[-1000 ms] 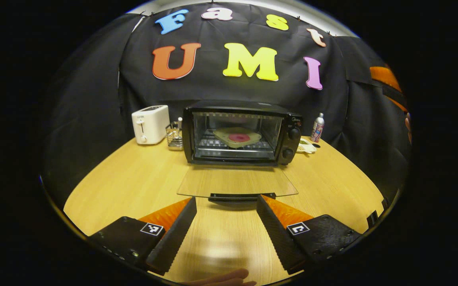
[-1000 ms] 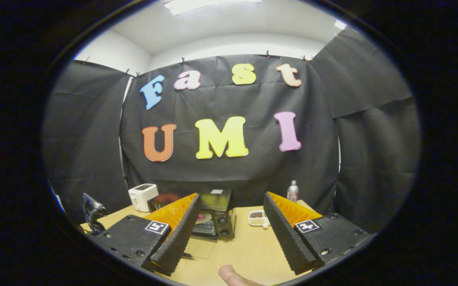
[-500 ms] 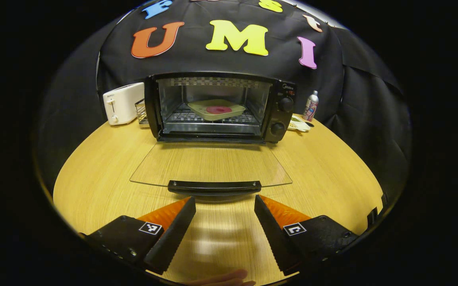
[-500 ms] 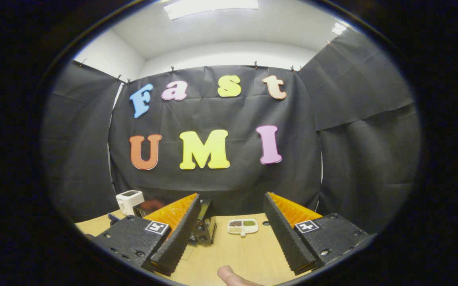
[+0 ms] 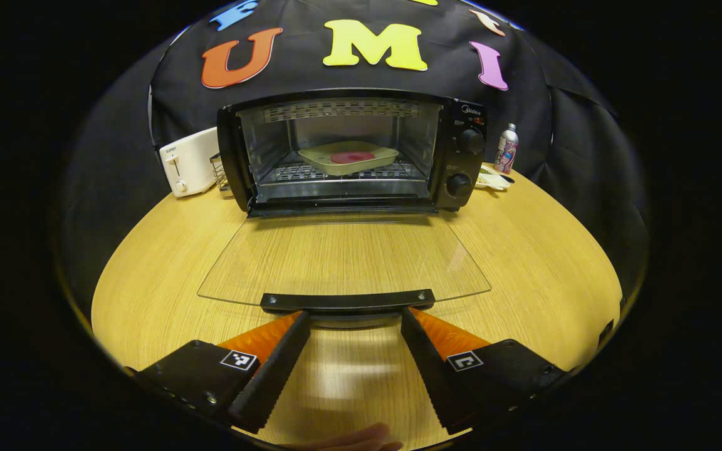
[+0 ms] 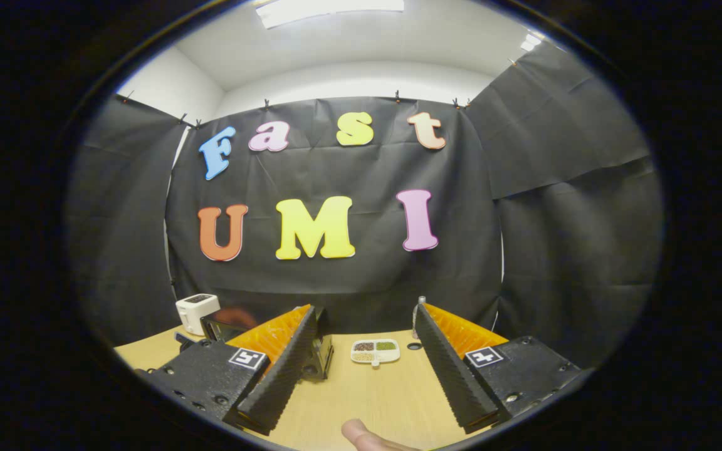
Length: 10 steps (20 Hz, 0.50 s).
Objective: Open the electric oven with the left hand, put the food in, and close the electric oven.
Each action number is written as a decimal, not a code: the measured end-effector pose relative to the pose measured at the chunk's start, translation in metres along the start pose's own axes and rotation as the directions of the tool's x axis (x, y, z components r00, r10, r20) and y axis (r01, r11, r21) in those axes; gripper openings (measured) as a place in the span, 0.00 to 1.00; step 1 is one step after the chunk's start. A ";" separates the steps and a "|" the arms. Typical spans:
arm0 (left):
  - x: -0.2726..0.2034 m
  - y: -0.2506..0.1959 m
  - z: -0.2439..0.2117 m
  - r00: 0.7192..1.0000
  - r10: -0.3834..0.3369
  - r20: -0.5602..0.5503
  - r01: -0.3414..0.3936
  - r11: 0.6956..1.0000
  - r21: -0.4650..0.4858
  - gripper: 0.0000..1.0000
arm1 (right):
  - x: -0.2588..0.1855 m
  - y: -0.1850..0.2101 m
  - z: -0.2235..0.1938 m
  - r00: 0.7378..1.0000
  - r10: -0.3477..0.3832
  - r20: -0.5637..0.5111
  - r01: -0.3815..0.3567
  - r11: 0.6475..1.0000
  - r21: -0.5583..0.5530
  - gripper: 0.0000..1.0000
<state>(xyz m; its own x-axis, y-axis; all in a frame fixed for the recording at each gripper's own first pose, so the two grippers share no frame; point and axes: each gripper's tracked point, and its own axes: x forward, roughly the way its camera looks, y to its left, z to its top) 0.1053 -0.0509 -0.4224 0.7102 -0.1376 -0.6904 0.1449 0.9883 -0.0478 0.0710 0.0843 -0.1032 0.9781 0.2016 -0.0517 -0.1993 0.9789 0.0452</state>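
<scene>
Closer now, left claw [image 5: 353,316] just before door handle [image 5: 347,300].

Your left gripper view looks down low across the desk [image 5: 524,263], straight into the open oven [image 5: 348,153], close to its door handle [image 5: 347,301]. Your right gripper view tilts up at the booth wall, farther back. Both catch the toaster [image 5: 187,161] and oven.

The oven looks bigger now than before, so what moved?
The left tool moved closer to the oven, its open fingers now nearly at the door handle, holding nothing. The right tool swung slightly aside, open. The door stays flat open, and the food tray stays on the rack.
</scene>
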 end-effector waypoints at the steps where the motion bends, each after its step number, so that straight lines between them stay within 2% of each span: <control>1: 0.001 0.000 0.000 1.000 0.000 0.000 0.000 1.000 0.002 0.94 | -0.001 0.001 -0.001 1.000 0.001 0.006 -0.001 1.000 -0.001 0.96; 4: -0.001 0.000 0.000 1.000 0.000 -0.001 0.000 1.000 0.002 0.94 | -0.002 0.007 -0.006 1.000 0.017 0.001 -0.017 1.000 -0.002 0.96; 5: -0.001 0.000 0.001 1.000 0.002 0.003 -0.002 1.000 0.003 0.94 | -0.002 0.006 -0.007 1.000 0.015 -0.001 -0.015 1.000 -0.008 1.00; 6: -0.002 0.000 0.003 1.000 0.006 0.011 -0.006 1.000 0.010 0.94 | -0.001 0.005 -0.005 1.000 0.011 0.005 -0.011 1.000 -0.016 0.96; 10: -0.004 0.001 0.005 1.000 0.004 -0.001 -0.004 1.000 0.007 0.94 | -0.005 0.000 -0.006 1.000 -0.007 0.012 0.008 0.999 -0.050 0.96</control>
<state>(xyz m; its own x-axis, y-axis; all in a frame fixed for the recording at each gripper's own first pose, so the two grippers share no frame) 0.1063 -0.0502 -0.4162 0.7101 -0.1338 -0.6912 0.1468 0.9883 -0.0405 0.0662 0.0837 -0.1086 0.9801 0.1943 -0.0397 -0.1946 0.9809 -0.0050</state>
